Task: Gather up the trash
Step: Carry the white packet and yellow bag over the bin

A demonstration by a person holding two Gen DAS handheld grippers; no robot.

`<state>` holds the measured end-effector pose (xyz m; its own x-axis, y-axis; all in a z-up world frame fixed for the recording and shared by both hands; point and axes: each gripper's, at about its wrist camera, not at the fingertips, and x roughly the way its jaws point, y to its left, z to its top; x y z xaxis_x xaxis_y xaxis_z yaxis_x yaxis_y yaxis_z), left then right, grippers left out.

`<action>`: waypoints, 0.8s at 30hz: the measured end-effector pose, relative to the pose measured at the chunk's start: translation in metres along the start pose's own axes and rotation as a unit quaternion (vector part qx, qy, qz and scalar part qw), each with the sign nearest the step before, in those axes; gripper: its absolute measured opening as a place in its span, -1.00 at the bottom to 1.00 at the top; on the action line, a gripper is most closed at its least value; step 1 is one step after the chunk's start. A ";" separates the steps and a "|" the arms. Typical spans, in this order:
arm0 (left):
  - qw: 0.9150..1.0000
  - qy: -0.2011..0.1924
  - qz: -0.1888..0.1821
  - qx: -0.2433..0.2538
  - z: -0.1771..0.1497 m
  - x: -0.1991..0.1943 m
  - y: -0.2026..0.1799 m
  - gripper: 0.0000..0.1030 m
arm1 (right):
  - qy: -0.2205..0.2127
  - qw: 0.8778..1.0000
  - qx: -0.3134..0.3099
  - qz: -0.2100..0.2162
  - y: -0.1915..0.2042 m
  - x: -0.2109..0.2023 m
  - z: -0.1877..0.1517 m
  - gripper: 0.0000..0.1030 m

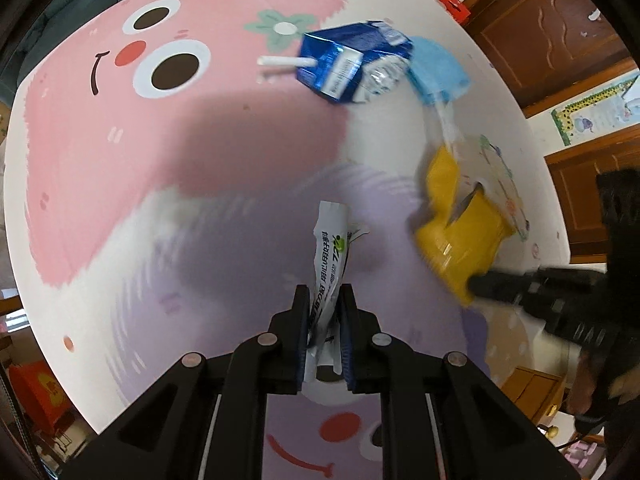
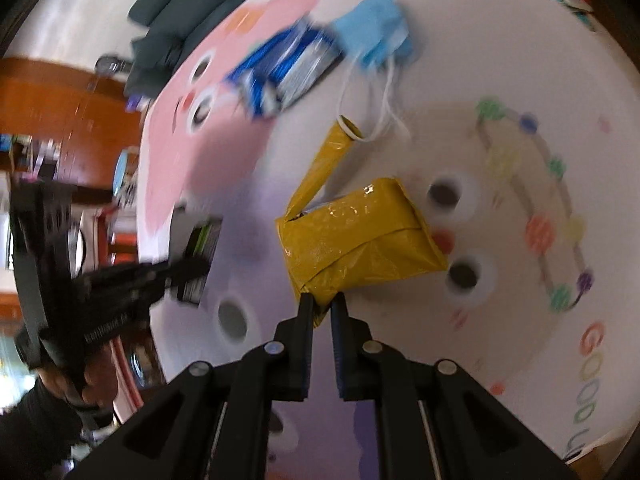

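Collection step under way — the left tool (image 1: 325, 304) is clamping a crumpled white printed wrapper (image 1: 330, 248) and the right tool (image 2: 322, 305) is pinching a folded yellow plastic packet (image 2: 356, 240) above the cartoon-printed counter (image 1: 120, 160) — next likely requiring carriage to a bin, none visible.

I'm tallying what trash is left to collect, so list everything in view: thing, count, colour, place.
white wrapper: 1, white with dark print, clamped in the left gripper
yellow packet: 1, yellow, crumpled, corner pinched by the right gripper
drink carton: 1, blue and white, white straw, lying on the tablecloth
face mask: 1, light blue, white ear loops, beside the carton
tablecloth: 1, pink and lilac cartoon print, covers the table
left gripper: 1, black, shut
right gripper: 1, black, shut
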<state>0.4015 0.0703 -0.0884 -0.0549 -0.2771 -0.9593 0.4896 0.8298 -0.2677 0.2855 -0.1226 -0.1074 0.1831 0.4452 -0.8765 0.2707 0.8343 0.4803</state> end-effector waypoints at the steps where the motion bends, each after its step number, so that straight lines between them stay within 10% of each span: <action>1: 1.000 0.000 -0.002 -0.001 0.000 0.000 -0.004 -0.77 | 0.006 1.000 -0.008 0.002 0.003 0.000 -0.006 -0.83; 10: 1.000 -0.007 -0.001 -0.017 -0.041 -0.005 -0.040 -0.77 | 0.037 0.998 -0.037 0.024 -0.001 -0.005 -0.068 -0.83; 24: 0.991 -0.045 0.022 -0.127 -0.207 0.014 -0.148 -0.77 | 0.088 0.980 -0.176 0.021 -0.051 -0.044 -0.186 -0.83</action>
<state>0.1482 0.0435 -0.0806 0.0455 -0.2710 -0.9615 0.2552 0.9337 -0.2511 0.0882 -0.1243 -0.0991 0.0132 0.5050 -0.8630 -0.0814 0.8607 0.5025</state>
